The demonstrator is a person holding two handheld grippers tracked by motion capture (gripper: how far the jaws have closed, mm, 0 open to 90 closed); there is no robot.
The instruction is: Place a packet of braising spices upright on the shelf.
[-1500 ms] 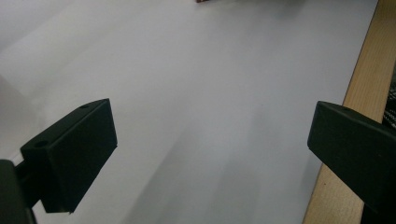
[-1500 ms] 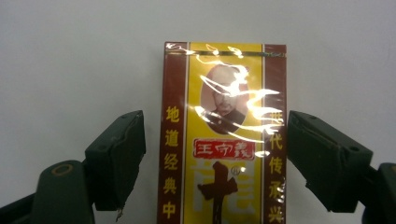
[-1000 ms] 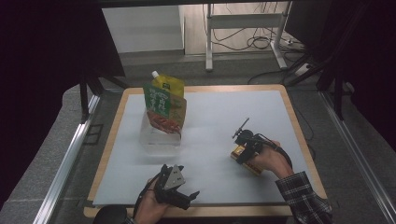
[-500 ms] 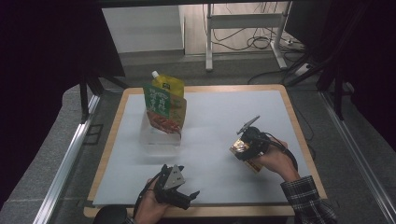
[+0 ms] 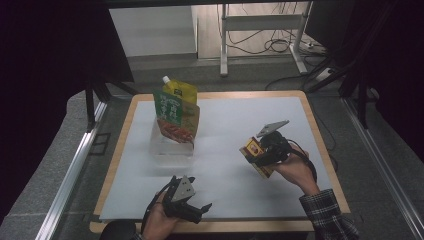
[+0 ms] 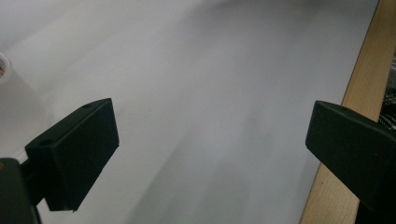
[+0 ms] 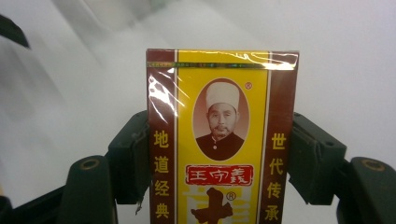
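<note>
My left tongs [image 5: 192, 209] sit wide open low over the counter [image 5: 225, 130], and farther out my right tongs [image 5: 256, 152] squeeze the shiny yellow box [image 7: 219, 140] by its sides in the air; it looks light, stiff and slippery.

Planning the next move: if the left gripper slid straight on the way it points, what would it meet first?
Probably nothing on the mat: the left gripper stands open, aimed along bare white mat toward the table's wooden edge. Depth is unclear.
</note>
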